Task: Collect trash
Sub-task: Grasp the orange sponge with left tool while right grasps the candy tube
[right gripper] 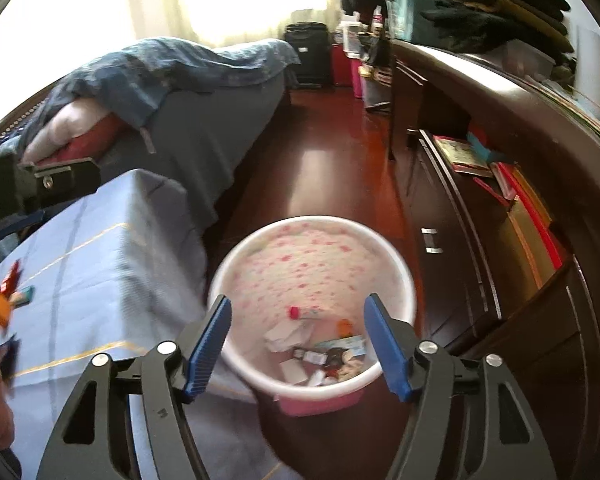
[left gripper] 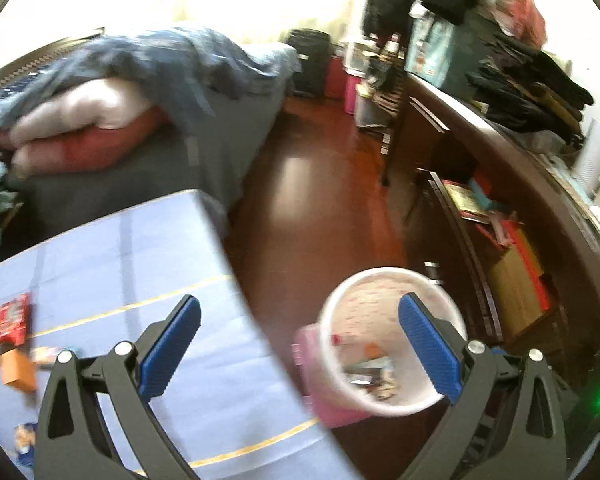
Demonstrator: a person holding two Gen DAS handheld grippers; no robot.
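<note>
We hold both grippers wide and empty: the right gripper [right gripper: 298,346] above the bin [right gripper: 312,304] on the floor, the left gripper [left gripper: 300,354] between bin and table [left gripper: 120,248]. Remaining wrappers [left gripper: 12,320] lie far left; a hurried reach could sweep them off the edge.

wrappers [left gripper: 14,332] on the tabletop [left gripper: 140,264] were smeared by blur; scraps in the bin [right gripper: 312,300] were too small to tell.

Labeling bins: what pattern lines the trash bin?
White with small pink spots, on the trash bin; right wrist view.
</note>
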